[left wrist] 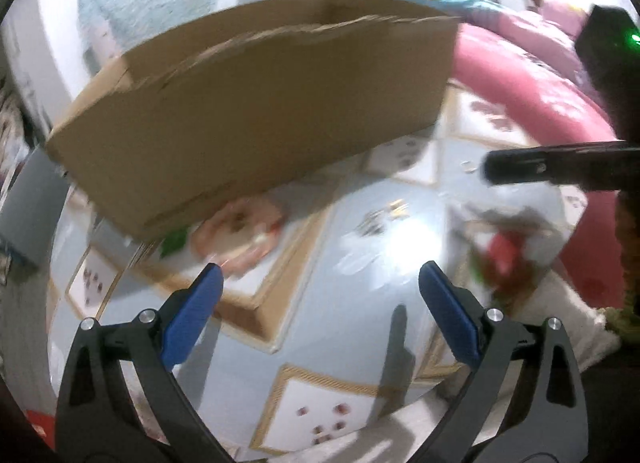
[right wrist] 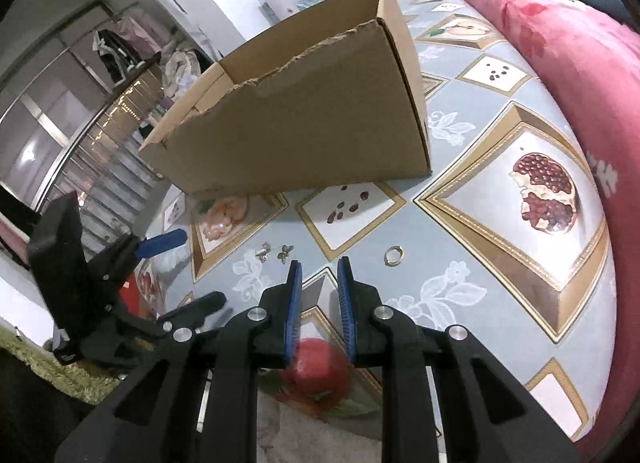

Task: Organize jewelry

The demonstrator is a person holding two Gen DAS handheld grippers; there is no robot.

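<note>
where the patterned cloth [right wrist: 472, 223] shows pale blue between its fruit pictures, a small gold ring [right wrist: 393, 254] lies flat, just ahead and to the right of the right claw [right wrist: 320, 269]. two small metal earrings [right wrist: 276, 252] lie close together to the left of that claw's tips, apart from the ring. in the blurred left wrist view the same small pieces show only as faint glints. the right claw's blue pads stand a narrow gap apart with nothing between them, hanging over the cloth. the left claw [left wrist: 320, 283] is spread wide and holds nothing; it also shows at the left edge of the right wrist view. beyond the jewelry an open cardboard box [right wrist: 296, 123] with a torn upper edge stands on the surface. a pink quilt [right wrist: 568, 47] is bunched along the right side.
</note>
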